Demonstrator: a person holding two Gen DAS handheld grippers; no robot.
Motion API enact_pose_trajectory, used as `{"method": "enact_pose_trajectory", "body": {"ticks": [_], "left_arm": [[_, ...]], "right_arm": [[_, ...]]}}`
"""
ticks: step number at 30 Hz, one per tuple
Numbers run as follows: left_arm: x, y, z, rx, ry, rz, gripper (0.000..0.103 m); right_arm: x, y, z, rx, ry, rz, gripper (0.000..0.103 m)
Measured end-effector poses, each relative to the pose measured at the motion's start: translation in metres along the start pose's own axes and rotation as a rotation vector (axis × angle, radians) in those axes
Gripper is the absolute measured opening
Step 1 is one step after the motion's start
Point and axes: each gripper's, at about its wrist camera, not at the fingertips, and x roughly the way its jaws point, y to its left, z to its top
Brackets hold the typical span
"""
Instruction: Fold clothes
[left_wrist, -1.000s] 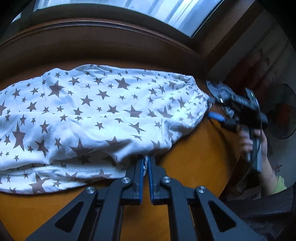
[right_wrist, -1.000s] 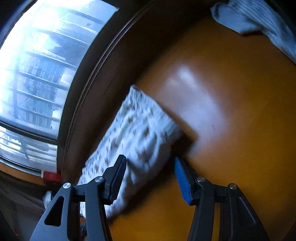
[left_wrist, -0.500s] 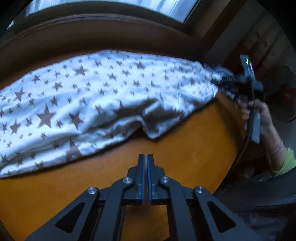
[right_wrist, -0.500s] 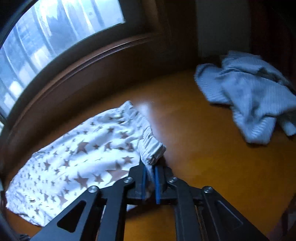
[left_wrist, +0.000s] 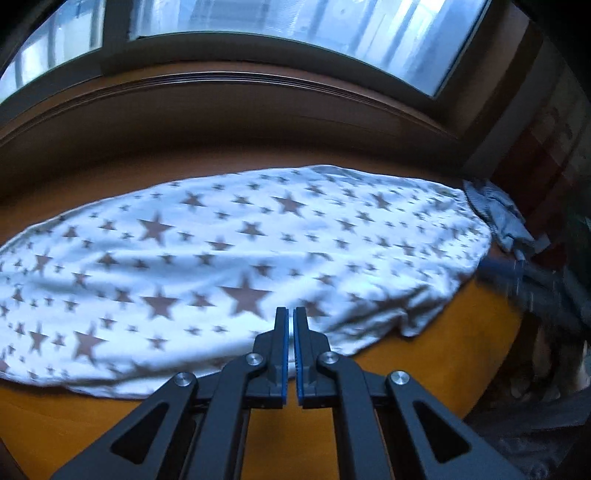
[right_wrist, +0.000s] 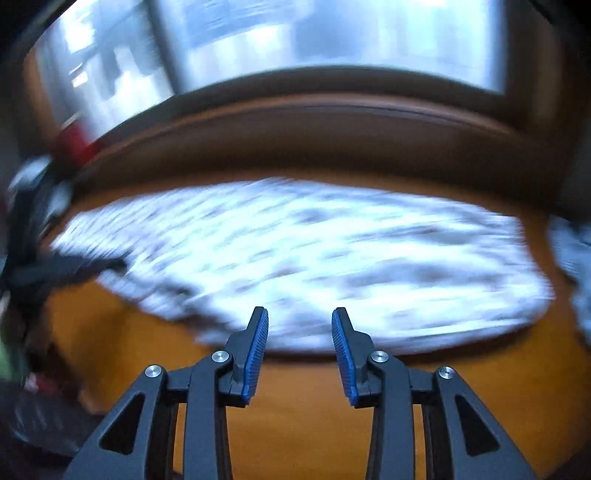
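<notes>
A white garment with brown stars (left_wrist: 280, 254) lies spread flat on the orange wooden table (left_wrist: 461, 343); the right wrist view shows the garment (right_wrist: 314, 258) blurred. My left gripper (left_wrist: 290, 314) is shut, its tips over the garment's near edge, and no cloth shows between the pads. My right gripper (right_wrist: 300, 314) hovers before the garment's near edge with its jaws opening and nothing between them. In the left wrist view the right gripper (left_wrist: 535, 288) is a dark blur at the garment's right end. The left gripper (right_wrist: 66, 269) shows dimly at the far left of the right wrist view.
A crumpled grey garment (left_wrist: 498, 218) lies at the table's far right, beyond the starred one. A dark wooden sill (left_wrist: 258, 122) and a window (left_wrist: 295, 29) run along the back. The table edge curves down at the right (left_wrist: 491, 369).
My right gripper let go of the garment's elastic corner, rolled and swung round to face its long side. My left gripper moved forward over the near edge. The garment lies flatter.
</notes>
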Motion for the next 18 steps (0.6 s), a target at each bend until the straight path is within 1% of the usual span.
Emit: {"method": "enact_pose_trajectory", "body": {"ticks": [1, 2, 5, 6, 7, 9, 11, 12, 13, 14, 15, 16, 18], "left_arm": [[-0.001, 0.005, -0.001, -0.003, 0.005, -0.006, 0.002], [-0.002, 0.009, -0.003, 0.006, 0.013, -0.017, 0.002], [-0.004, 0.009, -0.011, 0.098, 0.040, -0.028, 0.004], [-0.003, 0.006, -0.012, 0.134, 0.048, -0.034, 0.007], [-0.002, 0.003, -0.013, 0.167, 0.054, -0.045, 0.009], [0.001, -0.003, -0.014, 0.225, 0.062, -0.070, 0.017], [0.005, -0.009, -0.014, 0.278, 0.064, -0.083, 0.032], [0.006, -0.012, -0.013, 0.301, 0.063, -0.087, 0.036], [0.008, -0.014, -0.013, 0.325, 0.063, -0.091, 0.038], [0.009, -0.016, -0.012, 0.348, 0.062, -0.095, 0.041], [0.011, -0.017, -0.011, 0.369, 0.062, -0.095, 0.041], [0.013, -0.019, -0.010, 0.390, 0.061, -0.094, 0.041], [0.018, -0.020, -0.006, 0.417, 0.061, -0.092, 0.041]], "right_arm": [[0.008, 0.017, -0.002, -0.038, 0.009, 0.020, 0.036], [0.010, 0.028, -0.002, -0.067, 0.003, 0.000, 0.036], [0.019, 0.062, -0.002, -0.153, -0.012, -0.062, 0.036], [0.022, 0.071, -0.002, -0.179, -0.018, -0.084, 0.036], [0.025, 0.074, -0.001, -0.198, -0.026, -0.111, 0.036], [0.033, 0.075, 0.004, -0.228, -0.023, -0.162, 0.036], [0.041, 0.074, 0.011, -0.249, -0.008, -0.204, 0.036], [0.044, 0.070, 0.015, -0.245, 0.002, -0.204, 0.036], [0.047, 0.066, 0.019, -0.229, 0.013, -0.195, 0.035], [0.050, 0.060, 0.022, -0.182, 0.028, -0.167, 0.032], [0.052, 0.054, 0.025, -0.136, 0.043, -0.139, 0.017], [0.053, 0.047, 0.028, -0.083, 0.055, -0.111, 0.011], [0.054, 0.027, 0.033, 0.060, 0.062, -0.054, 0.010]]}}
